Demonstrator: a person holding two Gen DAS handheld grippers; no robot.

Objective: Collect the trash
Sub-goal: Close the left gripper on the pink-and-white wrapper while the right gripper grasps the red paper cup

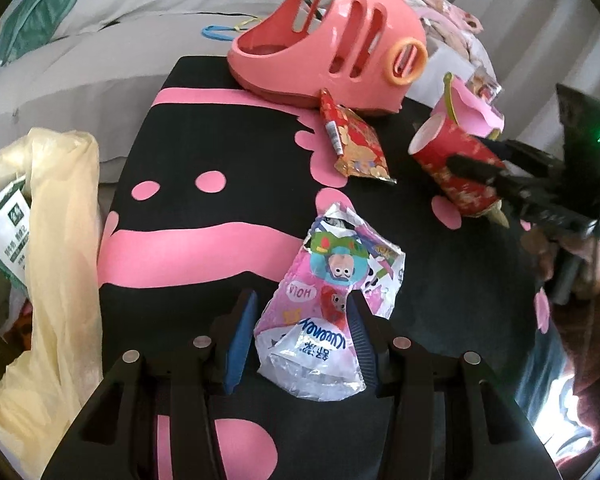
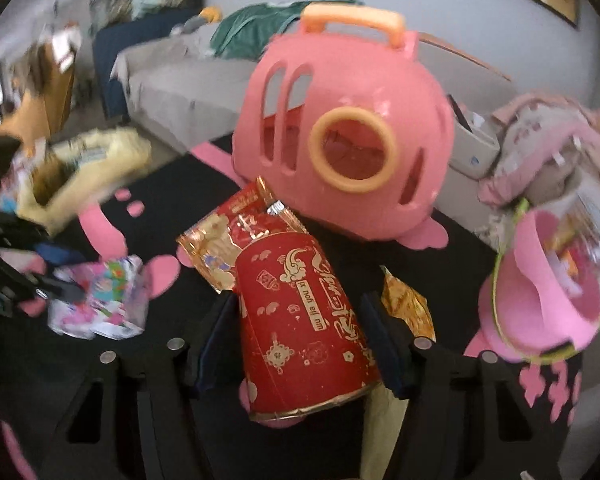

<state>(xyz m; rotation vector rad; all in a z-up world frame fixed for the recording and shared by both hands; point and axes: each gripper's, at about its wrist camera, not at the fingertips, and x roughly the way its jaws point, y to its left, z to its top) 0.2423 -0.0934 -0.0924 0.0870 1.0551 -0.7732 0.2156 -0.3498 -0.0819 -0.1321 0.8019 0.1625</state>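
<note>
Pick-up step. In front of the pink carrier point(image 2: 340, 140), the right hand-held gripper point(image 2: 300, 336) brackets the red paper cup point(image 2: 300, 320), and the left hand-held gripper point(image 1: 300, 320) brackets the tissue wrapper point(image 1: 324, 280); both are released. Next: clench, then carry to the yellow bag point(image 1: 59, 240).

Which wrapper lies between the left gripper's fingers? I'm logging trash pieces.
The crumpled pink cartoon tissue wrapper, between the left gripper fingers; the red-and-gold snack wrapper lies farther off by the pink carrier.

right gripper point(image 2: 300, 332) straddles a red paper cup point(image 2: 304, 328).
</note>
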